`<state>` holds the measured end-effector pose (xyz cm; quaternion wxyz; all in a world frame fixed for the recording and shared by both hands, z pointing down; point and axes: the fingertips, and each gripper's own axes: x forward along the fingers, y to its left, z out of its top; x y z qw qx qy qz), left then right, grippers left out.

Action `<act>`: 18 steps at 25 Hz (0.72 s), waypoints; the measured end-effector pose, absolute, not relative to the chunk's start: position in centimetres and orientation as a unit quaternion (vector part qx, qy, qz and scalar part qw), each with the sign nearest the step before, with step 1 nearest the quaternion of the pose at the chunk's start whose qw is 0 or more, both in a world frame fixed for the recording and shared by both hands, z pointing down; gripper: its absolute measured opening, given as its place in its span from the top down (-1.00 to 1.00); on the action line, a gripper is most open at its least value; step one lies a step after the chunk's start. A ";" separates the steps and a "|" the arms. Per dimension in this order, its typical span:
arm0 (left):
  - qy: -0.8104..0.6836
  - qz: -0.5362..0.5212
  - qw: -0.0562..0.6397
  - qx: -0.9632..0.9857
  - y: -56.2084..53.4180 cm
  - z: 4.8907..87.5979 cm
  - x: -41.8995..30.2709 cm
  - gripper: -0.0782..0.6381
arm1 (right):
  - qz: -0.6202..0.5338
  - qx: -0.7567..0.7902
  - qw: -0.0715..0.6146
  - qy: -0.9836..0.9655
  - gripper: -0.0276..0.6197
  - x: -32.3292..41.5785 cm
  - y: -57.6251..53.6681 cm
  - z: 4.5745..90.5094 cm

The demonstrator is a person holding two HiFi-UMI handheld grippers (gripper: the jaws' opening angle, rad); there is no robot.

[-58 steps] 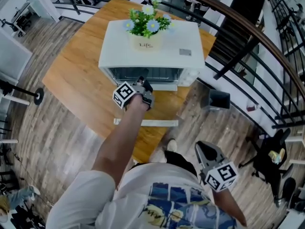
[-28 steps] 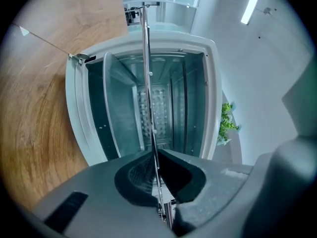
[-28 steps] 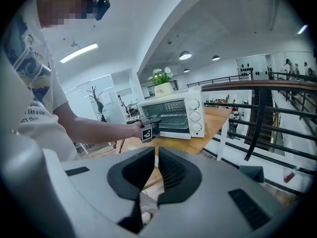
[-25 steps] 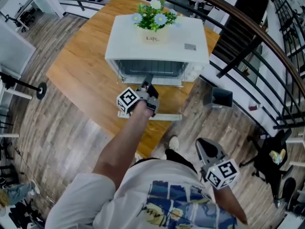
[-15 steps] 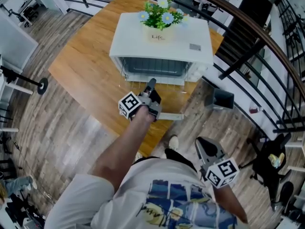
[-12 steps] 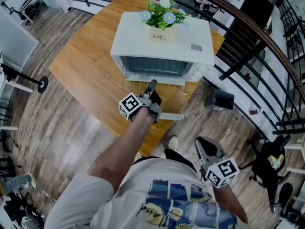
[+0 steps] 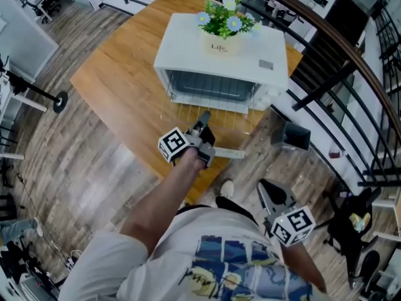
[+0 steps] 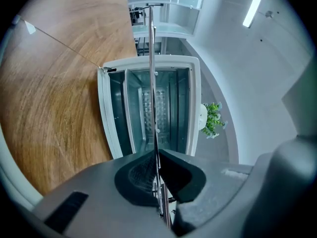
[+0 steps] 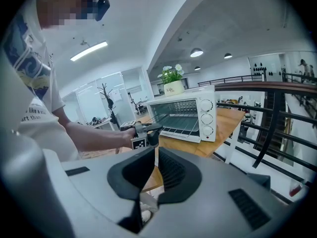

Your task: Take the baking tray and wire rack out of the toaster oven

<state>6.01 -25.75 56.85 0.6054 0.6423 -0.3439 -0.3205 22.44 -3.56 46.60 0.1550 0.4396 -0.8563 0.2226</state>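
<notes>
**A:** Where's our wire rack (image 7: 202, 110) just now?

**B:** Its near edge is pinched in the left gripper (image 7: 203, 119), whose jaws are closed tight on the thin wire. From the tips it runs straight ahead to the mouth of the toaster oven (image 7: 263, 46). We judge it partly out.

**A:** And the baking tray?

**B:** We can't pick it out. Past the jaw tips we see into the oven, but we cannot tell whether a tray sits in there.

**A:** What about our other hand?

**B:** The right gripper (image 7: 265, 192) hangs close to our body, with its jaws together on nothing. The oven is well ahead of its tips.

**A:** So which step are we on?

**B:** Drawing the rack out, we reckon, with the tray to follow.

**A:** What does the next move call for?

**B:** It needs a level pull straight back along the line of the jaws, over the open door (image 7: 233, 154) lying below them, until the far end clears the mouth. Then we need a bare patch of table (image 7: 119, 80) off to the side of the jaws.

**A:** Anything to watch?

**B:** We hold one edge only, so the rack may droop once free. We'd also go gently because of the flower pot (image 7: 219, 44) on top of the oven.
</notes>
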 end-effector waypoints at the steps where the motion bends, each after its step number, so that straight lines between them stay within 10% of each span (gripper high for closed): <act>1: -0.344 -0.321 0.605 0.642 -25.4 56.8 6.0 0.78 | 0.222 0.437 0.155 -0.858 0.84 22.4 -3.6 46.5; 18: -0.337 -0.326 0.616 0.633 -21.0 56.8 5.2 0.78 | 0.214 0.411 0.152 -0.873 0.84 20.7 -3.3 46.3</act>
